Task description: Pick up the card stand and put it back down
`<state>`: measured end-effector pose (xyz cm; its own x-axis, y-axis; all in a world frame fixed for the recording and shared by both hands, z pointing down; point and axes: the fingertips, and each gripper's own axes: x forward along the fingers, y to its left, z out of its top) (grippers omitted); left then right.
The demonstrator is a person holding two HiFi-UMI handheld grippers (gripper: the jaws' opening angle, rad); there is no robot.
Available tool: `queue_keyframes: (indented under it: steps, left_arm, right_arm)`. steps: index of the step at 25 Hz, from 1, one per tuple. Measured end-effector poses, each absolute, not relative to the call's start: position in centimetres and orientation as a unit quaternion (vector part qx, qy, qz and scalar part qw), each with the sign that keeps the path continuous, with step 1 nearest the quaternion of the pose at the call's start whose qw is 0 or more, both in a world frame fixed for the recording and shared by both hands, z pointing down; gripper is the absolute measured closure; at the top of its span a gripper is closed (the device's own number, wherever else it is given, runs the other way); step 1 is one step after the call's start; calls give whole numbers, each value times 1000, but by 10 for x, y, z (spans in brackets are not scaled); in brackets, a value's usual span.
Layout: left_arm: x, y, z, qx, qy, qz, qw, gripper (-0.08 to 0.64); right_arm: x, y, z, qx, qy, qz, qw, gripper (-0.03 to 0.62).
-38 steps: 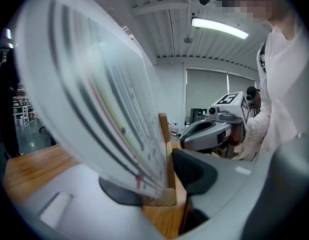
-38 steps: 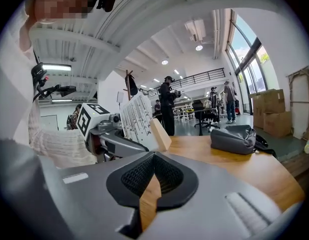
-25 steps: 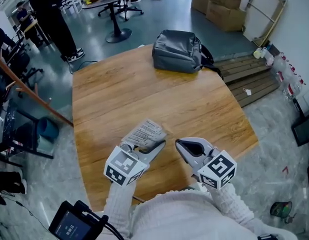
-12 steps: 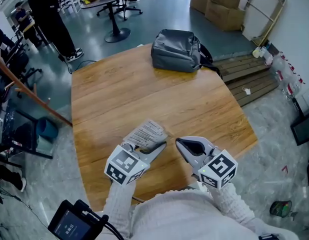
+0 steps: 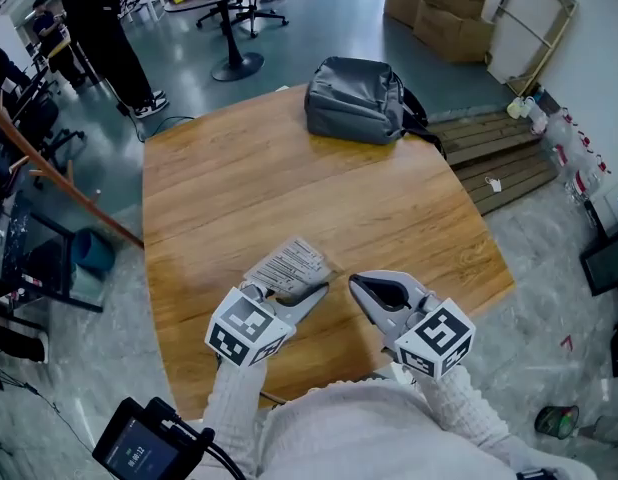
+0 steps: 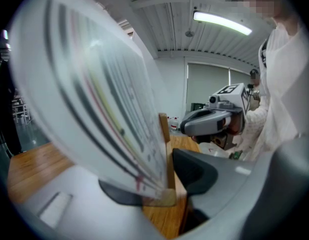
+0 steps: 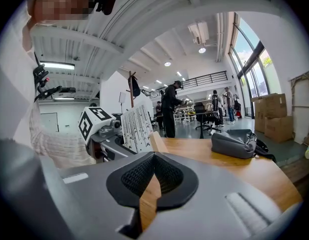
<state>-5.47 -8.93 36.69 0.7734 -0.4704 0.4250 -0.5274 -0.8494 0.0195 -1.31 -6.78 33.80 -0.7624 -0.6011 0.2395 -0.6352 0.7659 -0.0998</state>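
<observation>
The card stand (image 5: pixel 286 266) is a printed card set upright in a small wooden block. My left gripper (image 5: pixel 311 293) is shut on it near the front of the wooden table (image 5: pixel 289 178). In the left gripper view the card (image 6: pixel 94 94) fills the left side and the wooden block (image 6: pixel 168 149) sits between the dark pads (image 6: pixel 194 171). Just to the right of the stand, my right gripper (image 5: pixel 357 286) is shut with nothing in it. The right gripper view shows the card stand (image 7: pixel 136 126) and its block (image 7: pixel 157 141) beyond the closed pads (image 7: pixel 174 176).
A grey backpack (image 5: pixel 357 100) lies at the table's far edge. A wooden pallet (image 5: pixel 499 153) and cardboard boxes (image 5: pixel 434 8) are on the floor to the right. A person (image 5: pixel 104 28), chairs and a round table stand beyond the far left corner.
</observation>
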Motion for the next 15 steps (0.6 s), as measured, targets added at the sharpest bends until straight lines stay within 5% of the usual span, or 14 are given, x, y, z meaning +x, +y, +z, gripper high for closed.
queue_keyframes:
  steps: [15]
  left_arm:
    - [-76,-100,412,920,-288,245,104,370]
  right_arm:
    - [-31,-82,372,304,-936,130,122,595]
